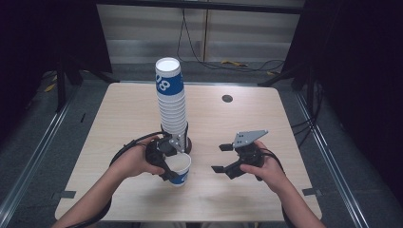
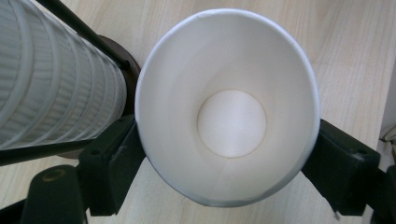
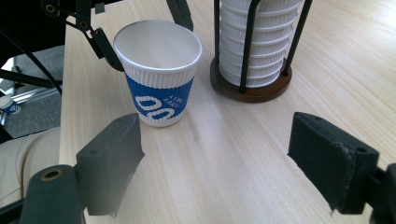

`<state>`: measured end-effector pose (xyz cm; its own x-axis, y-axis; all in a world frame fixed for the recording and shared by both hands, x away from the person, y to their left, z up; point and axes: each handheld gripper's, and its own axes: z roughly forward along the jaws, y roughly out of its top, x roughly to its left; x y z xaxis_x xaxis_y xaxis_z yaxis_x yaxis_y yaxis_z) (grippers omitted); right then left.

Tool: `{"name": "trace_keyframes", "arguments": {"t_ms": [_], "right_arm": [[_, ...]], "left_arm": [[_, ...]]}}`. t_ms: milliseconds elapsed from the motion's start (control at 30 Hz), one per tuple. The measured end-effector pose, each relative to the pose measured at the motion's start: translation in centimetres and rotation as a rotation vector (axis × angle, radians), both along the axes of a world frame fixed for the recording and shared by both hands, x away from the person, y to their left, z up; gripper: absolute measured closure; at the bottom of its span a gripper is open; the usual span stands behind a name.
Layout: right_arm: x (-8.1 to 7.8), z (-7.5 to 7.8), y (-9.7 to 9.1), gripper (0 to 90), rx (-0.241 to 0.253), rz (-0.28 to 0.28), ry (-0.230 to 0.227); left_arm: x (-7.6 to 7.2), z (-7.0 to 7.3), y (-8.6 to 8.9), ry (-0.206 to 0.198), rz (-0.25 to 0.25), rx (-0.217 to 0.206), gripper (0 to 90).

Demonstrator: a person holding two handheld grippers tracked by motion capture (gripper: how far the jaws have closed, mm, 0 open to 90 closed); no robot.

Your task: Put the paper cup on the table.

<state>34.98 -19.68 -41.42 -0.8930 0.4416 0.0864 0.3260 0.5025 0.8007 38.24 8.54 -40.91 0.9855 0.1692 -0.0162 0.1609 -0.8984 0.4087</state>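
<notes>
the single paper cup (image 1: 179, 169) stands upright on the wooden table (image 1: 119, 123), long axis vertical, open mouth up and narrow base on the wood, at about 6 o'clock from the tall stack of cups (image 1: 170, 102) and just beside its round wooden holder base (image 3: 250, 91). the left gripper (image 1: 166, 164) reaches in from 9 o'clock; its jaws bracket the cup at 9 and 3 o'clock in the left gripper view, close against the wall, but whether the pads press or merely graze the paper i cannot tell, so the hold stays uncertain. the right gripper (image 1: 221, 157) sits at about 3 o'clock from the cup, well apart from it, jaws spread with bare table between them.

the left gripper view looks straight down into the cup (image 2: 228, 107), showing its white inside and round bottom, with the blue band hidden. the right gripper view shows the cup's (image 3: 159, 70) side, its ribbed white collar and blue band with white lettering, too small to read. there the stack (image 3: 257, 42) is cut off at the top, held inside thin black rods. the high view gives the stack's full height and its top cup's blue band. the left jaw tips are partly hidden behind the cup in the high view.
</notes>
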Motion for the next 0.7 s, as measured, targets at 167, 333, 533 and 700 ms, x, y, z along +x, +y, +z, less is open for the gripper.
{"name": "trace_keyframes", "arguments": {"t_ms": [167,333,533,700], "right_arm": [[-0.2,0.0,-0.1,16.7,0.002,-0.004,-0.003],[-0.4,-0.2,-0.3,16.7,0.002,-0.009,-0.002],[-0.5,-0.2,-0.5,16.8,0.000,-0.012,-0.002],[-0.5,-0.3,-0.5,16.7,0.002,-0.012,0.003]], "left_arm": [[-0.2,-0.6,0.0,0.030,-0.001,-0.028,18.2],[-0.3,-1.4,0.0,0.042,0.001,-0.055,17.7],[-0.4,-2.0,0.6,0.063,0.025,-0.091,17.8],[-0.6,-2.0,1.1,0.066,0.037,-0.115,18.0]]}}
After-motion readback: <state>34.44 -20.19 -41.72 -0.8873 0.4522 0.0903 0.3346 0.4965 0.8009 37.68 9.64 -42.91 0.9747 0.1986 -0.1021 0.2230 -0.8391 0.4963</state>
